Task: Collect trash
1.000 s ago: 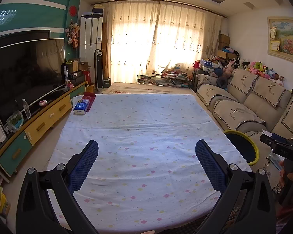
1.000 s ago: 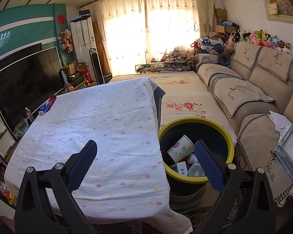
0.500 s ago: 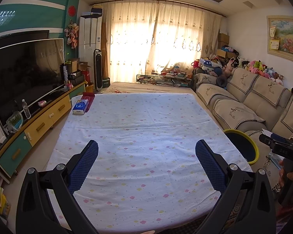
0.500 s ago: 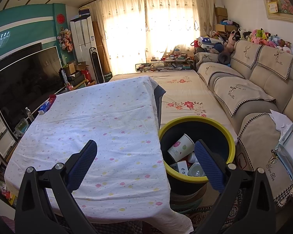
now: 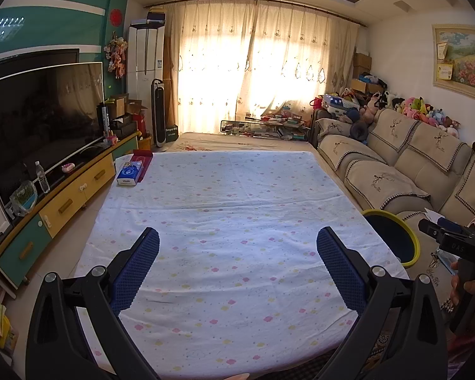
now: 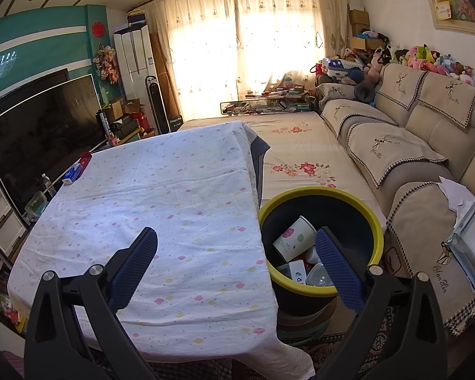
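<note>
Both grippers hung with jaws spread and empty over the cloth-covered table, the trash already lying in the bin.

At the far left, a television (image 5: pixel 41 117) stood on a low cabinet (image 5: pixel 63 202); a blue tissue pack (image 5: pixel 129 174) lay at the table's far left corner. The left gripper (image 5: pixel 237 269) hovered above the near middle of the flowered tablecloth (image 5: pixel 231 209), nothing between its fingers. The right gripper (image 6: pixel 236 266), equally released, straddled the table's right edge. Just beside that edge stood the yellow-rimmed bin (image 6: pixel 376 240), holding a paper cup (image 6: pixel 293 237) and other trash. A beige sofa (image 6: pixel 395 145) ran along the right.
</note>
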`<state>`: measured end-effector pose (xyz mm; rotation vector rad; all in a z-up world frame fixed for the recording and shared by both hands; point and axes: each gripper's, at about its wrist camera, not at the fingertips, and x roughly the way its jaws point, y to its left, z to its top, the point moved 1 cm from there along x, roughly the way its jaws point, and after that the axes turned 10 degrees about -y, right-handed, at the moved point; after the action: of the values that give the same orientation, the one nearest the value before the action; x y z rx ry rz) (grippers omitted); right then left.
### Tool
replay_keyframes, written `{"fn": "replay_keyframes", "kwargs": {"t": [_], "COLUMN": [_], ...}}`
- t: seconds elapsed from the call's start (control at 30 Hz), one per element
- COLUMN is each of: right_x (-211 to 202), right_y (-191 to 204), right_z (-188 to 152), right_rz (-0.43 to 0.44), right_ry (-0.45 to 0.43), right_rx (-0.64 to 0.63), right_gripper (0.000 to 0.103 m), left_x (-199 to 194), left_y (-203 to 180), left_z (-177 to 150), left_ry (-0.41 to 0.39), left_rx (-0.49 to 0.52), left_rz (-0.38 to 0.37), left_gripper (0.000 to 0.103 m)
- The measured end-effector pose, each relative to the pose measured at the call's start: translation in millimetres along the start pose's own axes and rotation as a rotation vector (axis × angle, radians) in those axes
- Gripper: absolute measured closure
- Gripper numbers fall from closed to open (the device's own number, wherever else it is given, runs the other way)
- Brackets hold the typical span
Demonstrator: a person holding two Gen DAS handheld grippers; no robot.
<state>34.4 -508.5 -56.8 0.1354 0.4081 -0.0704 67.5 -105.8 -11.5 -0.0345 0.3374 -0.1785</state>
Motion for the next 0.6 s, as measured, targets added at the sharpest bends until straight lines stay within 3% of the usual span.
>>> {"fn": "replay_keyframes", "kwargs": {"t": [0.6], "right_x": [5.9], "right_y": [1.8], "right_z": [-4.6], "right_rz": [0.003], "right_ry": [0.015], "right_rx": [0.004], "right_gripper": [0.008], "left_x": [7.6], "left_y": [0.1], "left_z": [-0.8], "left_ry": [0.019], "left_rx": [0.003], "left_rz": [-0.007], "left_gripper": [0.005]}}
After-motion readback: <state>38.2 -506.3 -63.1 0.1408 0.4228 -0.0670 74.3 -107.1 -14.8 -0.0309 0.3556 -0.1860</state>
